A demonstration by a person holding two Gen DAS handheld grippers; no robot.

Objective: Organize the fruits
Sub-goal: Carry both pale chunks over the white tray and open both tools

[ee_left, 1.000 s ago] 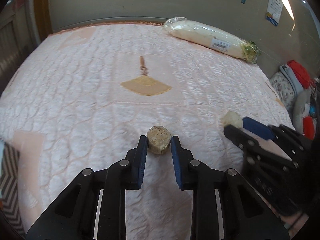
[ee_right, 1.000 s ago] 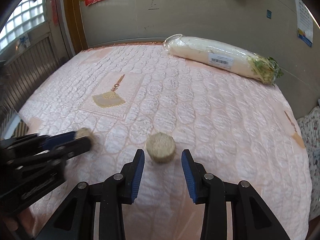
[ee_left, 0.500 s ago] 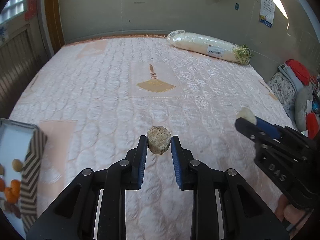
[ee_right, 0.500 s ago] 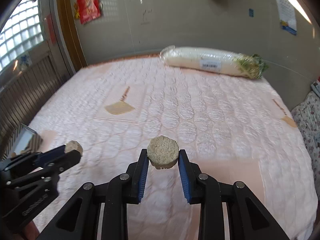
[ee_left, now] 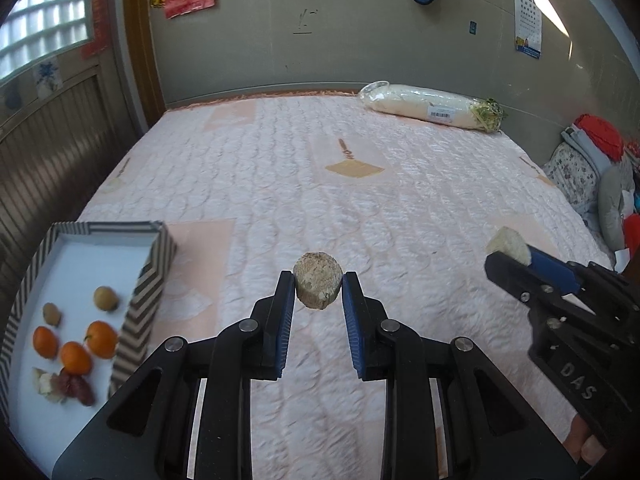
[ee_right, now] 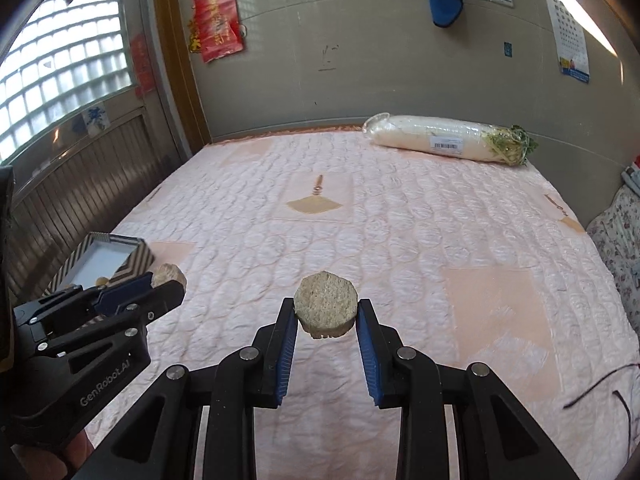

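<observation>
Two tan, rough, roundish pieces (ee_left: 318, 286) (ee_right: 325, 305), perhaps fruit, held above the quilt, clamped between blue pads

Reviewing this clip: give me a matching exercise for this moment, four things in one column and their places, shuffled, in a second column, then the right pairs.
Things:
1. wrapped radish
2. oranges
3. thick tan chunk
4. flat round slice

Places:
A. between the fingers of the right gripper
B. inside the striped box at the near left of the bed
C. at the far edge of the bed, near the wall
D. between the fingers of the left gripper

Pairs: 1-C, 2-B, 3-D, 4-A
</observation>
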